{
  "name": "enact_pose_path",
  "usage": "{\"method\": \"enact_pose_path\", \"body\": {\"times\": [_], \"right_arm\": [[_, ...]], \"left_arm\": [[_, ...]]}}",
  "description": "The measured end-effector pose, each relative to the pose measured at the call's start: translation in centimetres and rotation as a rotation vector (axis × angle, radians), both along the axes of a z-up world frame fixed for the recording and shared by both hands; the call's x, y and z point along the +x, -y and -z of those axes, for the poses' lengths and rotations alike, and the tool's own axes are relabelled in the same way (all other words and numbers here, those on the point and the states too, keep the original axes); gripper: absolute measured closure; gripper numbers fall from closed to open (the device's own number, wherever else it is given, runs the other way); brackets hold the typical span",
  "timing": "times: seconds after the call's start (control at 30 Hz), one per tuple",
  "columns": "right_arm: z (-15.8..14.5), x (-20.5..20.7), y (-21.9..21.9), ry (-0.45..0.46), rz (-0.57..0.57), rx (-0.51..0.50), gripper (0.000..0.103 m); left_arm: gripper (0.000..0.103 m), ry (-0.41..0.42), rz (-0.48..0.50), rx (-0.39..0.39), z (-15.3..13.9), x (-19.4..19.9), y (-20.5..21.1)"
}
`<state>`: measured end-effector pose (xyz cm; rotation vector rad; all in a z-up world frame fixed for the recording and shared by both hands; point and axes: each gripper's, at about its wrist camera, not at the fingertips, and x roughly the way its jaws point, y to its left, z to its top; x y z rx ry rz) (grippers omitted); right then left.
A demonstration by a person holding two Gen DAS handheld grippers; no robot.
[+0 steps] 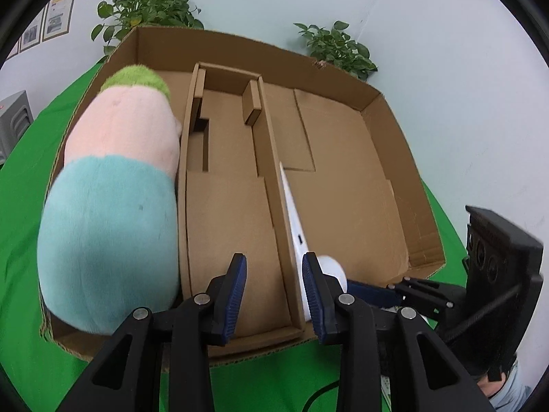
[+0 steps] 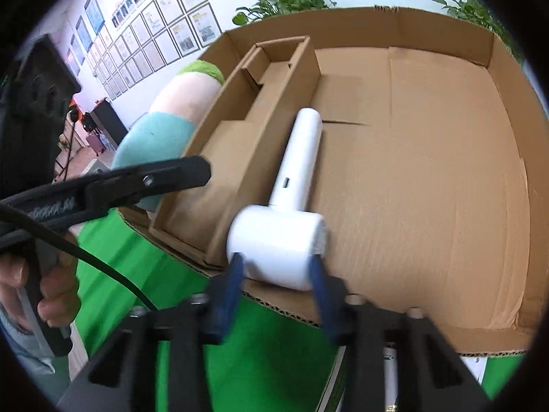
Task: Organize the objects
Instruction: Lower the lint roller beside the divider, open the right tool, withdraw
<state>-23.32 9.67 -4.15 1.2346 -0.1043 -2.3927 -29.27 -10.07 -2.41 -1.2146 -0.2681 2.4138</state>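
The right tool (image 2: 276, 274) gripped the white lint roller (image 2: 278, 240) by its drum — lying in the cardboard box's (image 2: 507, 79) large bay against the divider, presumably its slot. The left tool (image 1: 274, 292) hovered partly open, holding nothing. A plush toy (image 1: 109, 226) filled the far-left bay; a green worktop (image 1: 34, 360) lay beneath, framed papers on the wall.

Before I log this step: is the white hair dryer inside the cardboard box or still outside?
Inside. The hair dryer lies on the floor of the cardboard box, against the divider, its barrel between the right gripper pads.
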Motion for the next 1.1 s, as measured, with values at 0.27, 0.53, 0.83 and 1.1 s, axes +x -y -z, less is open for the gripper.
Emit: {"method": "enact_pose_path", "body": {"times": [0.27,0.53,0.83,1.1], "right_arm": [[0.3,-1.4,-0.3,0.035,0.048,-0.062,0.076],[0.4,-1.6,1.1,-0.001,0.072,-0.015,0.047],[-2.2,1.8,-1.0,-0.224,0.248,0.116,0.014],[-3.5,6.1,-2.5,-0.381,0.382,0.136,0.014]], "left_arm": [[0.071,0.02,-0.011,0.034,1.5,1.2,0.4],[0.071,0.02,0.012,0.007,2.0,2.2,-0.5],[0.027,-0.239,-0.132,-0.127,-2.4,6.5,-0.3],[0.002,-0.462,-0.258,-0.254,-4.7,12.1,-1.9]]}}
